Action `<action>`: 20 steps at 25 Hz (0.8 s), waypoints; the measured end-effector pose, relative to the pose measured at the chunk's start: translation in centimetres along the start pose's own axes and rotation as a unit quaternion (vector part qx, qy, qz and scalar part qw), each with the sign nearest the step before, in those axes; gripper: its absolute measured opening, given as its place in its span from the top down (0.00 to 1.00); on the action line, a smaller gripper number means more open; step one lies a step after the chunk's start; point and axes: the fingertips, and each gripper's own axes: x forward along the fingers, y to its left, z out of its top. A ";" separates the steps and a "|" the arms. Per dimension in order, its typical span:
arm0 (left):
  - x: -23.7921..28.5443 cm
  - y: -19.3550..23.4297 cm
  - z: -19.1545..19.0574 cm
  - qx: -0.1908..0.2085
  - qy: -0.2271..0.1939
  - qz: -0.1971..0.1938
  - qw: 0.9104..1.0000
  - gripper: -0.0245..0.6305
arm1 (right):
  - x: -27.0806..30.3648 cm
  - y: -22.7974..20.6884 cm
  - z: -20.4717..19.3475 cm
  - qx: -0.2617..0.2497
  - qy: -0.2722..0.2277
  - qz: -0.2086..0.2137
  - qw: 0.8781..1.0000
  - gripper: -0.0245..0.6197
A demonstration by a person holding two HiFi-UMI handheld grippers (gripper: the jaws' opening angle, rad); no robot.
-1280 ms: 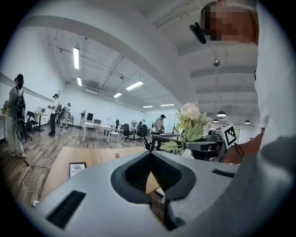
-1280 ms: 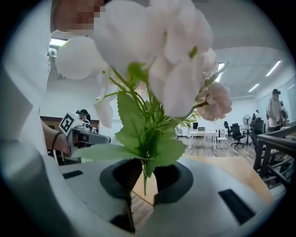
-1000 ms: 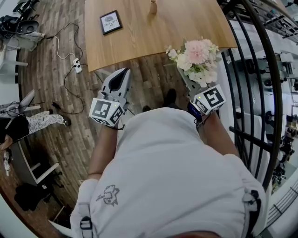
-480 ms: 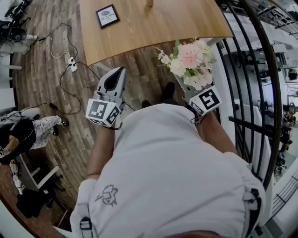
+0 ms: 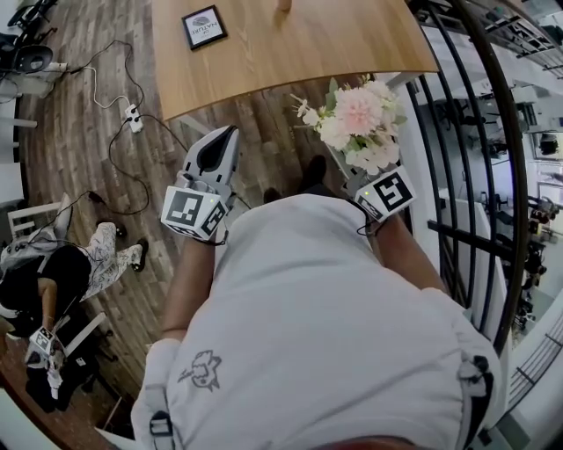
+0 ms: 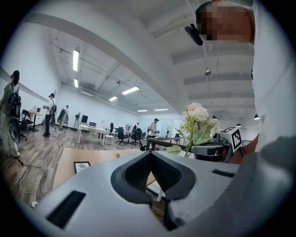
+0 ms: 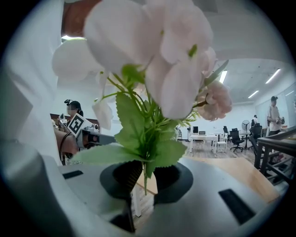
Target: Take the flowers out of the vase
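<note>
My right gripper [image 5: 345,163] is shut on the green stems of a bouquet of pink and white flowers [image 5: 354,117], held in the air just off the corner of the wooden table [image 5: 290,61]. In the right gripper view the stems [image 7: 144,173] stand pinched between the jaws and the blooms [image 7: 152,69] fill the top. A small beige vase [image 5: 284,5] stands at the table's far edge, apart from the flowers. My left gripper [image 5: 228,137] hovers over the floor to the left, shut with nothing in it; its view shows the bouquet [image 6: 196,122] to its right.
A framed picture [image 5: 201,26] lies on the table. A power strip with cables [image 5: 132,114] is on the wooden floor at the left. A black curved railing [image 5: 493,176] runs close on the right. A person [image 5: 53,281] crouches by a chair at the lower left.
Both grippers have drifted a little to the left in the head view, the bouquet staying in the right one. The person at the lower left has come further into view.
</note>
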 end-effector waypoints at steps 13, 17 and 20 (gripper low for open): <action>-0.2 -0.3 -0.5 -0.001 0.004 -0.010 1.000 0.96 | 0.1 0.4 0.1 0.000 -0.001 0.000 1.000 0.85; -0.1 -0.1 -0.6 0.001 0.007 -0.014 1.000 0.96 | 0.4 0.4 0.2 0.001 -0.001 -0.001 1.000 0.85; 0.1 -0.1 -0.9 -0.001 0.008 -0.015 1.000 0.96 | 0.3 0.2 -0.1 0.003 0.000 -0.003 1.000 0.85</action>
